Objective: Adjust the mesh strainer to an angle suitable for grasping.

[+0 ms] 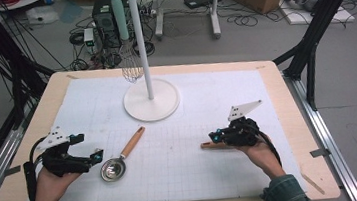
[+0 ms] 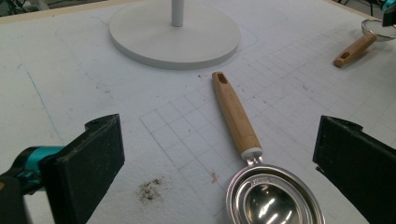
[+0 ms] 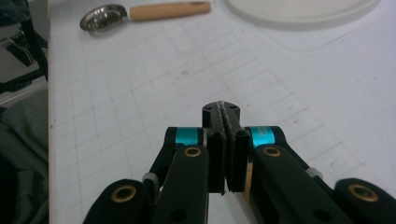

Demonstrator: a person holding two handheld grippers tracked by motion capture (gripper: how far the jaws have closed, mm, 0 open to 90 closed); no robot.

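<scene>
While the right tool (image 1: pixel 215 138) pinches a wooden-handled utensil (image 1: pixel 210 146) lower right, the wide left tool (image 1: pixel 97 156) hovers by the scoop (image 1: pixel 122 156), unlifted.

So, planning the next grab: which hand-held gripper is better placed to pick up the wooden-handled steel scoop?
Left. The left hand-held gripper is open with the scoop just ahead between its jaws; the right hand-held gripper is shut, farther off across the mat.

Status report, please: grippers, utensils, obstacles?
Left gripper open at steel measuring scoop with wooden handle, untouched. Right gripper shut over second wooden handle, grip unclear. Nothing in the way.
</scene>
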